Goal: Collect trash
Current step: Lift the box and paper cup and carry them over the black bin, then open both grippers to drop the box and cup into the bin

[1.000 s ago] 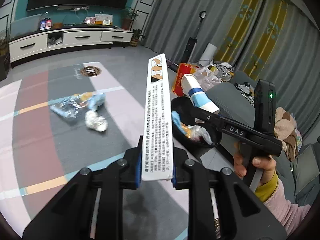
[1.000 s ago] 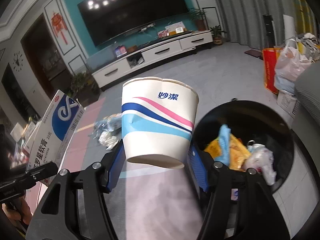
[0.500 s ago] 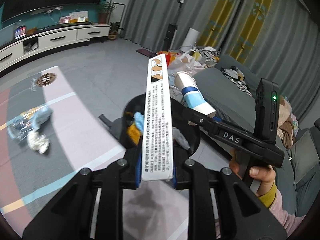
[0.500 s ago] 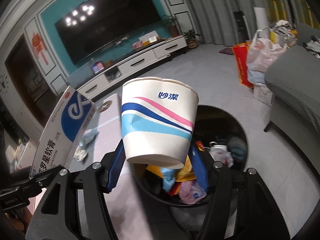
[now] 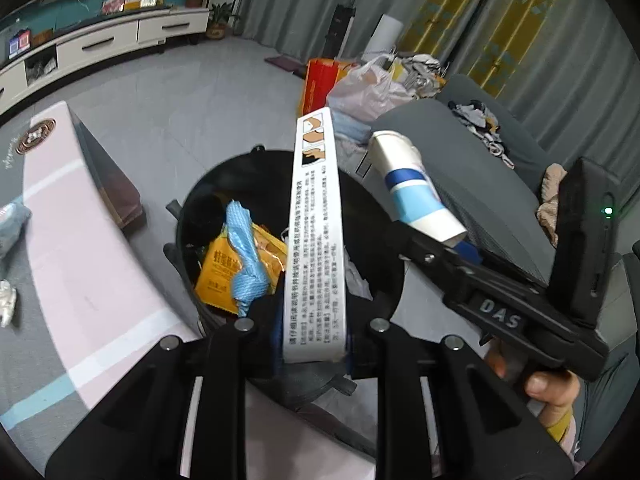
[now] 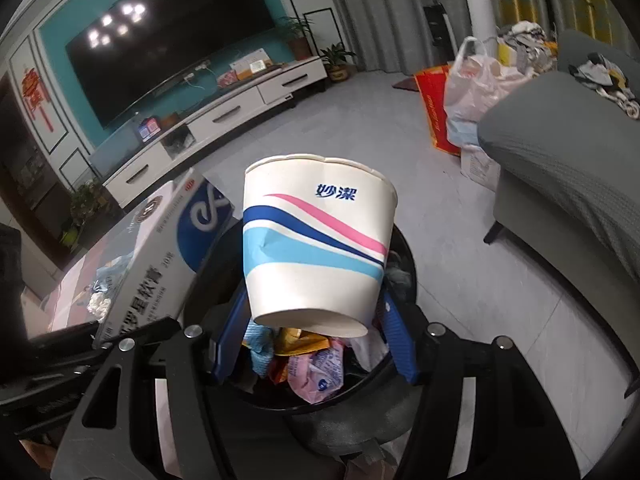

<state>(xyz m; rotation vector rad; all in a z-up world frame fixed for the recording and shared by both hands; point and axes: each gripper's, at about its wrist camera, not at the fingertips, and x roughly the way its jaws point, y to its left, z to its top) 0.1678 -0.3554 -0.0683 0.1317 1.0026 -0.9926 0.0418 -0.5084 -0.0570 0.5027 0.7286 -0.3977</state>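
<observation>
White cardboard, a long medicine box (image 5: pixel 314 240), is clamped at its lower end by the left hand-held gripper (image 5: pixel 312 344), above the open black trash bin (image 5: pixel 384 248). The right hand-held gripper (image 6: pixel 312 340) grips a paper cup (image 6: pixel 316 240) with blue and pink stripes over the same bin, which holds orange and blue wrappers (image 5: pixel 236 264). A grey sofa (image 6: pixel 560 160) stands beside it.

White cup (image 6: pixel 316 240) (pink, navy, sky-blue waves); black bin (image 5: pixel 384 216).

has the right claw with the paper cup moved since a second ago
Yes. The right claw, holding the paper cup, moved from beside the trash bin to directly over it.
</observation>
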